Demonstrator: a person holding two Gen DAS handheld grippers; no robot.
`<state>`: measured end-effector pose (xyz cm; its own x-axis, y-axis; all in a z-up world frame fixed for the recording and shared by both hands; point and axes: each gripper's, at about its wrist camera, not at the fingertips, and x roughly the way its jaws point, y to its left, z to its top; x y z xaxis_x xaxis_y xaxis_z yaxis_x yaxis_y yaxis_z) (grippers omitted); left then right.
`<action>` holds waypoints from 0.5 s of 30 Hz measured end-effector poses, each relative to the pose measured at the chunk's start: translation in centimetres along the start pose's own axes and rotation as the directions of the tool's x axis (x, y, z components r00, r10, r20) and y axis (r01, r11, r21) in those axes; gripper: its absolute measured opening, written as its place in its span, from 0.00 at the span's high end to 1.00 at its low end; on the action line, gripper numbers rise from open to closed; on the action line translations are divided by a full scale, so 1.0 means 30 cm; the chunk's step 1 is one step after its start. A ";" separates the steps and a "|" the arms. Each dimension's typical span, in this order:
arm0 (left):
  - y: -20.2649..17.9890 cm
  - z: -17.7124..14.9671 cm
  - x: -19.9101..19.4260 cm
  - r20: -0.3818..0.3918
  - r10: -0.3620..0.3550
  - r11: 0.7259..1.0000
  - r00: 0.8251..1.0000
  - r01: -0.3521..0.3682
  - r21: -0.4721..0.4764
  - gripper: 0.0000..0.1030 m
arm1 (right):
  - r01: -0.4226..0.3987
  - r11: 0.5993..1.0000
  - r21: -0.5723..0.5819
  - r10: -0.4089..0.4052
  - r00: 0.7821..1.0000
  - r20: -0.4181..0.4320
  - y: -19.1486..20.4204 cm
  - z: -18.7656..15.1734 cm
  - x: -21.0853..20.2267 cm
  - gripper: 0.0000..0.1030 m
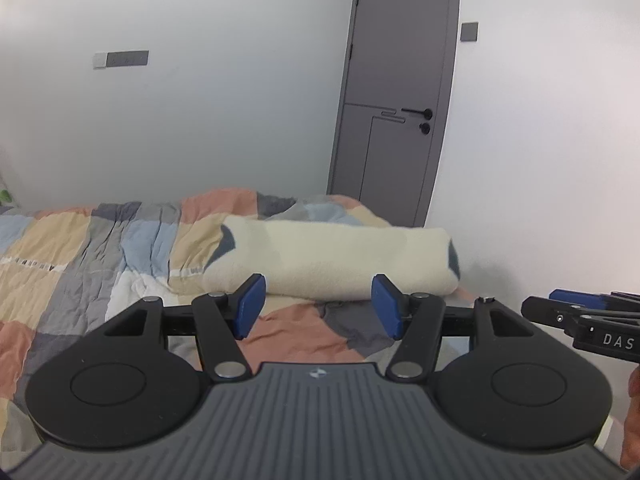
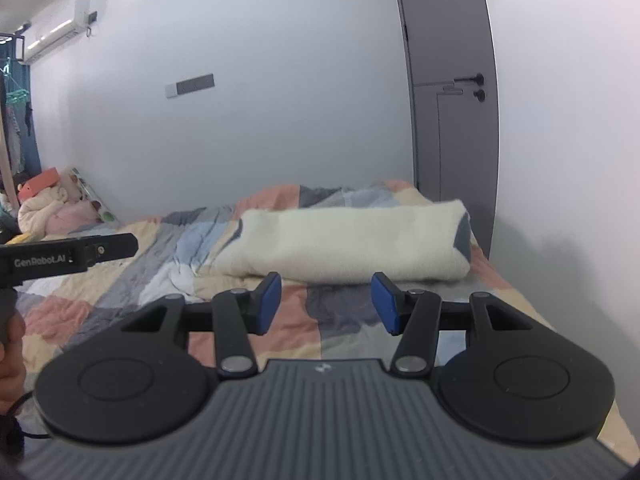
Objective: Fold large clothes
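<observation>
Left to right: patchwork quilt [image 1: 100,248] covers the bed, wrinkled, with colored squares. The left tool [image 1: 318,306] hangs above the quilt with its blue pads apart and nothing between them. Ahead of it a cream fleece garment [image 1: 332,258] lies across the far part of the bed, already bundled into a long thick roll with dark blue patches at both ends. Gray door [image 1: 396,92] stands behind it on the white wall. The right tool [image 2: 324,304] is just beside the left one, also empty with its pads parted, aimed at the same garment [image 2: 352,240].

Judged step: approach, both tools closing in on the near edge of the garment, no contact yet. It looks partly folded, so either 1 more fold or a tidy-up remains; cannot tell which.

Next move calls for lowering both tools to the near long edge, 1 toward each end, pinching all layers together. Fleece is thick and floppy, so a shallow bite may catch only the top layer.
</observation>
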<state>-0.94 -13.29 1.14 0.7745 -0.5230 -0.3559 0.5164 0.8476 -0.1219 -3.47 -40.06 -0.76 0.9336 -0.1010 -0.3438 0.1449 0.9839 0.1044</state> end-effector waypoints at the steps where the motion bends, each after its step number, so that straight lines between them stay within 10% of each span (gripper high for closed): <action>1: 0.004 -0.008 0.007 -0.008 0.004 1.000 1.000 -0.004 -0.001 0.37 | 0.002 1.000 0.006 -0.002 1.000 -0.008 -0.001 -0.010 0.003 0.48; 15: 0.029 -0.064 0.076 -0.066 0.001 1.000 0.998 -0.002 -0.006 0.37 | 0.049 0.998 0.045 -0.045 0.997 -0.070 -0.032 -0.073 0.043 0.48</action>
<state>0.59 -13.56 -1.56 0.7494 -0.5147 -0.4166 0.5127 0.8491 -0.1268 -3.15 -40.82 -3.36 0.9008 -0.1351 -0.4127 0.2049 0.9702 0.1296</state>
